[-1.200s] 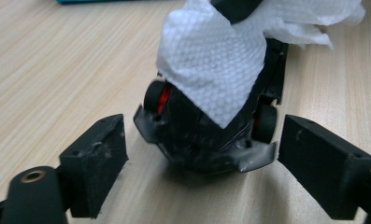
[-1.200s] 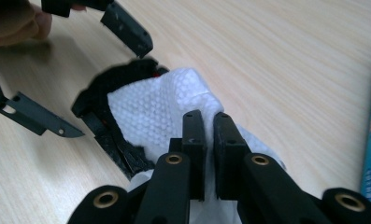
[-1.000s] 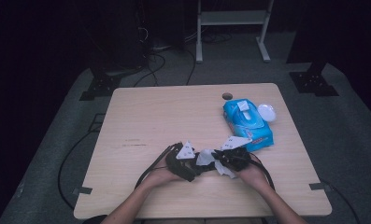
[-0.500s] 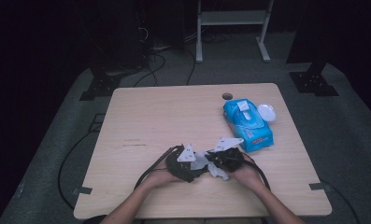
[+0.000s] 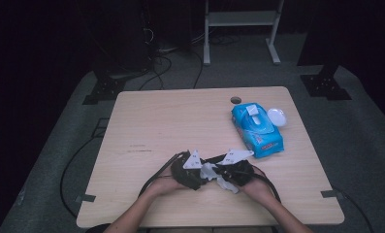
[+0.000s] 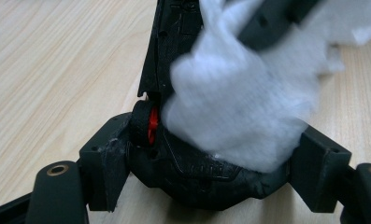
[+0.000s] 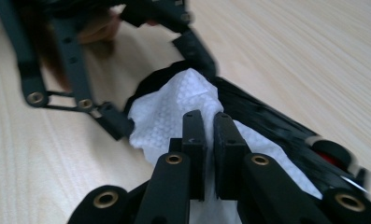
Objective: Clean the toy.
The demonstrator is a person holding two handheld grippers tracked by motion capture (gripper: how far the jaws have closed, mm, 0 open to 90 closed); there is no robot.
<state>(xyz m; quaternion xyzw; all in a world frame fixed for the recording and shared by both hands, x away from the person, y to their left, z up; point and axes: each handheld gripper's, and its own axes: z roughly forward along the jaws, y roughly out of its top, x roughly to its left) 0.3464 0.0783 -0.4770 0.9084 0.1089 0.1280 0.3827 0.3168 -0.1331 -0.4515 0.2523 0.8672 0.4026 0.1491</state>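
A black computer mouse [image 6: 197, 172] with a red scroll wheel [image 6: 151, 128] sits between the jaws of my left gripper [image 6: 211, 175], which is shut on its sides just above the table. My right gripper [image 7: 206, 140] is shut on a crumpled white wipe [image 7: 174, 112] and presses it onto the mouse's [image 7: 272, 126] top. In the left gripper view the wipe [image 6: 239, 102] covers much of the mouse. From above, the left gripper [image 5: 192, 171] and right gripper [image 5: 234, 171] meet near the table's front edge with the wipe [image 5: 210, 172] between them.
A blue pack of wet wipes [image 5: 256, 129] lies at the right of the wooden table [image 5: 170, 121], with a white round lid [image 5: 276, 116] beside it. A cable hole [image 5: 235, 100] is near the far edge. Cables trail from both grippers.
My right gripper has shifted slightly with the wipe across the mouse. The left gripper keeps hold of the mouse in nearly the same place.
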